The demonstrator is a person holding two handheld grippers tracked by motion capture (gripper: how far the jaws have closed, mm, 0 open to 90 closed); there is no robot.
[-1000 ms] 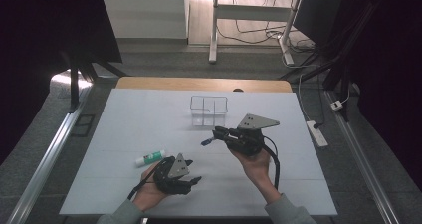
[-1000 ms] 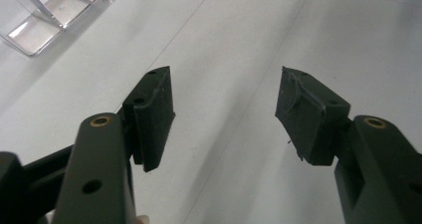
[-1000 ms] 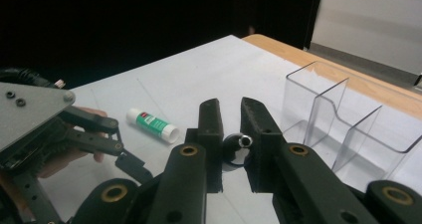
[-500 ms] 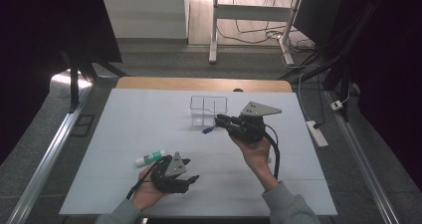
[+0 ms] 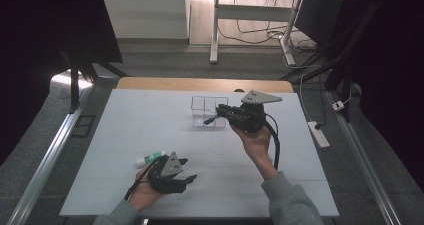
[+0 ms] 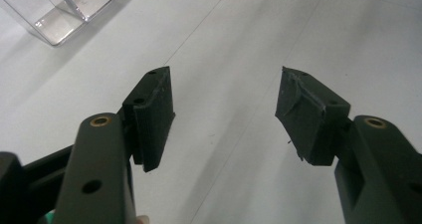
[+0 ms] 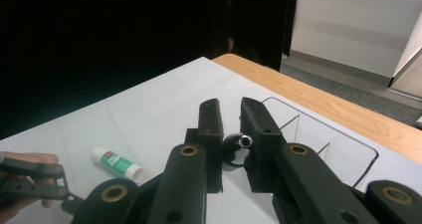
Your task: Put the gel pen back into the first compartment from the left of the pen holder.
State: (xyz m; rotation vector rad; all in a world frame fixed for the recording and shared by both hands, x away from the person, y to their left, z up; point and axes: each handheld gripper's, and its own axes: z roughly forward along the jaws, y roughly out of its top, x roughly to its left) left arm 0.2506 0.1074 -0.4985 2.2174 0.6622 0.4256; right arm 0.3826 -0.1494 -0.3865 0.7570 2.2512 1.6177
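Since the earlier frame the right gripper (image 5: 222, 116) has travelled from the middle of the high view up toward the clear box (image 5: 209, 112) above centre, carrying a pen (image 5: 209, 119) with it; the left gripper (image 5: 186, 169) has kept its place at lower left. The right fingers (image 7: 211, 129) are pinched on the pen, a dark barrel with a blue tip that juts out leftward over the box's near wall in the high view. In the right gripper view the pen (image 7: 238, 150) is seen end-on between the two pads, with the box's thin outline just beyond at centre right. The left fingers (image 6: 152, 112) stand spread with bare white table (image 6: 239, 40) between them, and a corner of the box (image 6: 64, 10) glints at upper left of the left gripper view. A white glue stick (image 5: 150, 158) with a green label lies on the table just beside the left gripper, toward the left edge. In the right gripper view the glue stick (image 7: 115, 164) lies at lower left, near the person's hand.
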